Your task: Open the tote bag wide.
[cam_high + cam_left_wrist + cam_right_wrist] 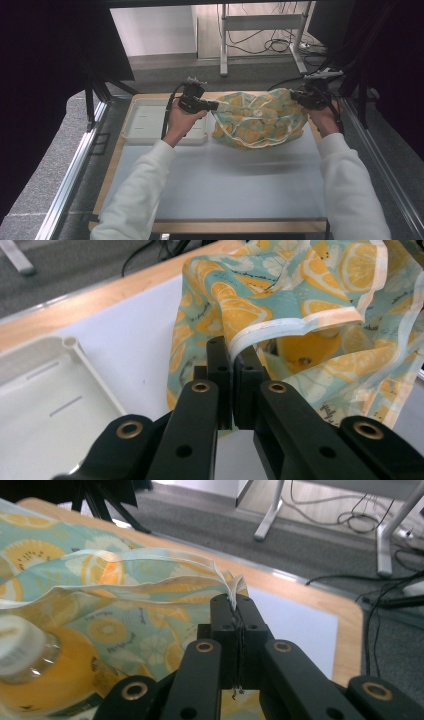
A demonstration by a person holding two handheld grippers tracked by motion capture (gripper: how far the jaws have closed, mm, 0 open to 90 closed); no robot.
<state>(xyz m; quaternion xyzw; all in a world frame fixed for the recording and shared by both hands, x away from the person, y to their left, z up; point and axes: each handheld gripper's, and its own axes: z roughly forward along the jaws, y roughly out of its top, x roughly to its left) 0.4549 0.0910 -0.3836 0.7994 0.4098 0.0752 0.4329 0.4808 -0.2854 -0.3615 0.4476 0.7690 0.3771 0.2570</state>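
Item: our two forearms reach in from 6 o'clock, wrists level. Left gripper (212, 105) pinched on the bag (260, 120) rim at 9 o'clock; right gripper (298, 96) pinched on it at 3. Bag hangs between them over the far table (220, 185); tray (150, 120) at its 9 o'clock.

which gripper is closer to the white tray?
Left. The left gripper is just past the white tray's right edge, shut on the lemon-print cloth. The right gripper grips the cloth's far side, well away from the tray.
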